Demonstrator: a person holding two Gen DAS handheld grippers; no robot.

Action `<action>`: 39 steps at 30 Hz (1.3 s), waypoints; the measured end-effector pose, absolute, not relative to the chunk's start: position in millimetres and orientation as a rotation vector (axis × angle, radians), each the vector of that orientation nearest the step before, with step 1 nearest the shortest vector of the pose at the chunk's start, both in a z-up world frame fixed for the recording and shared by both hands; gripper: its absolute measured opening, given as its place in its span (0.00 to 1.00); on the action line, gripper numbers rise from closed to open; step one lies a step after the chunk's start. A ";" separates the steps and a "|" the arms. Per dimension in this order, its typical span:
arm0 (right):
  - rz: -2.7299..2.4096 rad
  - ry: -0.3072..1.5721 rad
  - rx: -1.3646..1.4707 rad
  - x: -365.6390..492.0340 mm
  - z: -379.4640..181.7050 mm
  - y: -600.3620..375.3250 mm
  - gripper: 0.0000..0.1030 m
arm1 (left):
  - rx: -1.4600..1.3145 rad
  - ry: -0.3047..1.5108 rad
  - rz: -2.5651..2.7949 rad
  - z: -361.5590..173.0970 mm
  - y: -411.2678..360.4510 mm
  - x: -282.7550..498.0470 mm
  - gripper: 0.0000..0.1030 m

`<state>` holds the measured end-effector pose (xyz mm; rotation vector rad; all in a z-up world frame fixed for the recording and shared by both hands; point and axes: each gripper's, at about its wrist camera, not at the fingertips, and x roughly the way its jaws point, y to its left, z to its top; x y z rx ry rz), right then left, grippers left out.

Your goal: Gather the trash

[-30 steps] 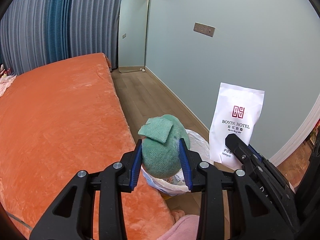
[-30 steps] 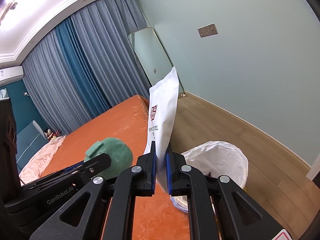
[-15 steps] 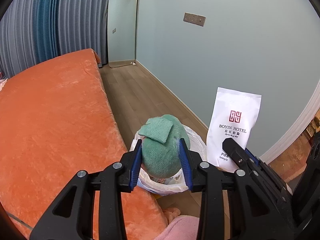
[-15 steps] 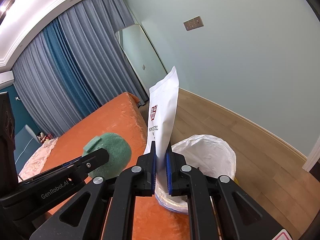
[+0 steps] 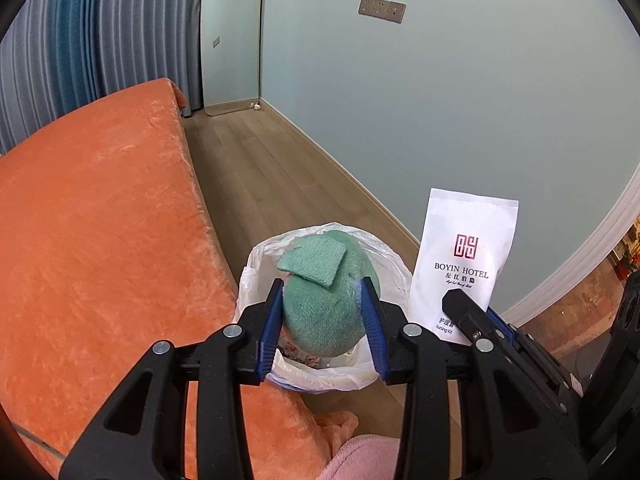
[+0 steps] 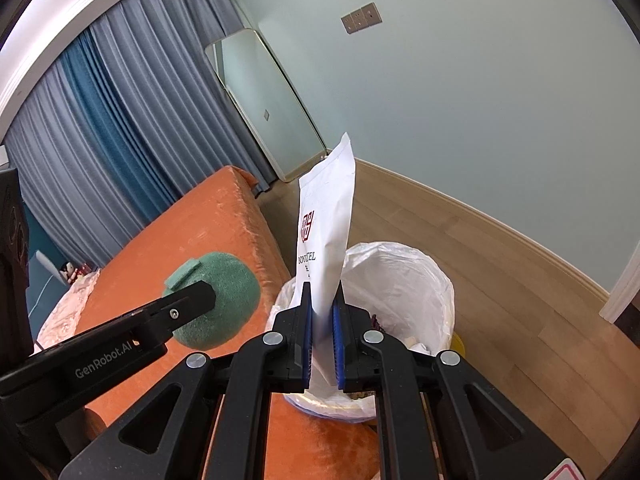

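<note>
- The left gripper (image 5: 325, 316) has its blue-padded jaws closed on a green fuzzy ball (image 5: 324, 300) with a loose flap on top; the ball bulges out past the pads, so the hold is a squeeze around its middle.
- The right gripper (image 6: 321, 330) has its jaws pinched narrowly on the lower end of a white hotel pouch (image 6: 326, 236), whose long axis stands upright, roughly along the fingers.
- Straight ahead of and below both jaws sits the trash bin (image 5: 260, 256), lined with a white plastic bag, its mouth open upward and some litter already inside.
- In the left wrist view the ball overlaps the bin mouth; in the right wrist view it seems to hang over the bed's side of the rim, so whether it is truly above the opening is hard to say.
- The pouch's gripped end looks closer to the opening, so the right gripper is probably nearer to a clean drop.
- The bin stands on the wooden floor (image 6: 500, 264), just beside the orange bed (image 5: 100, 216).
</note>
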<state>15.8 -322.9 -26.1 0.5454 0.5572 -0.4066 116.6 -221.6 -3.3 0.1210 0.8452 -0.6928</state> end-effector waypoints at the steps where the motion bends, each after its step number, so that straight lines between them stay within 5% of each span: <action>1: -0.408 0.564 0.547 17.0 -29.6 -324.6 0.09 | 0.121 0.849 -0.693 -5.0 -223.4 118.5 0.36; 10: -0.413 0.616 0.550 38.1 -52.9 -339.5 0.10 | 0.120 0.880 -0.687 -23.1 -239.5 134.0 0.37; 15: -0.416 0.645 0.536 53.9 -61.7 -339.0 0.15 | 0.092 0.879 -0.631 -29.0 -234.8 143.9 0.61; 26: -0.399 0.678 0.511 66.8 -62.0 -327.8 0.37 | 0.058 0.906 -0.558 -33.8 -205.2 158.8 0.62; 39: -0.401 0.739 0.432 55.0 -48.4 -301.1 0.46 | 0.089 0.873 -0.470 -28.6 -163.3 144.2 0.62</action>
